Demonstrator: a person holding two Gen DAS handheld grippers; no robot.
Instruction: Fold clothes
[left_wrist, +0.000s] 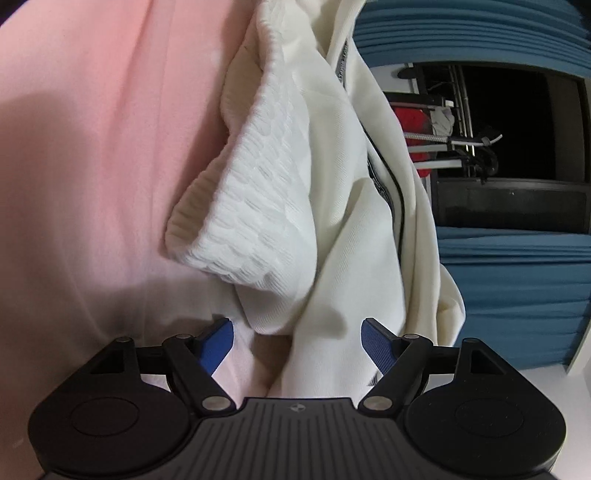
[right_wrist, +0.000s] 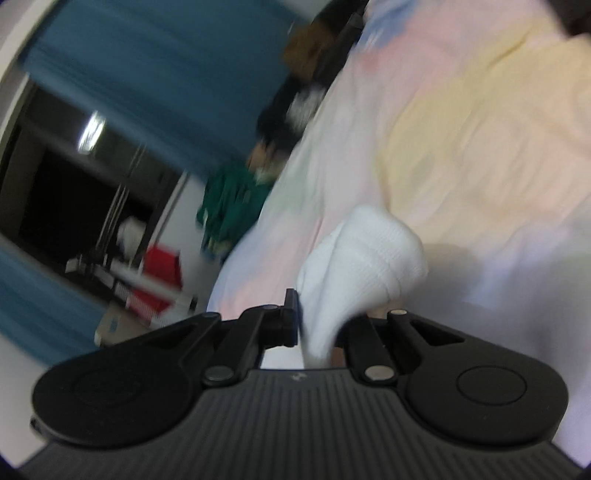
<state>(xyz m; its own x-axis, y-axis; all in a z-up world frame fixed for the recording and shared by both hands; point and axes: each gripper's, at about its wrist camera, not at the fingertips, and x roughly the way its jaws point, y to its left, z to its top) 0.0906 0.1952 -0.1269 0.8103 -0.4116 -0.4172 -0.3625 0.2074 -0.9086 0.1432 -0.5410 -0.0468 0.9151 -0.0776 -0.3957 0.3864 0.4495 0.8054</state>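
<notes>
A cream white garment (left_wrist: 332, 206) with a ribbed cuff (left_wrist: 240, 206) and a dark zip hangs bunched up in front of the pink bed sheet (left_wrist: 92, 147). My left gripper (left_wrist: 297, 339) is open, its blue fingertips (left_wrist: 218, 347) wide apart on either side of the garment's lower folds. In the right wrist view my right gripper (right_wrist: 317, 325) is shut on a white ribbed part of the garment (right_wrist: 365, 266), which bulges out above the jaws. The right fingertip is hidden by the cloth. This view is motion-blurred.
The bed has a pastel pink and yellow sheet (right_wrist: 461, 147). Blue curtains (left_wrist: 517, 288) frame a dark opening with a rack and red items (left_wrist: 413, 122). A pile of green and dark clothes (right_wrist: 236, 199) lies at the bed's far edge.
</notes>
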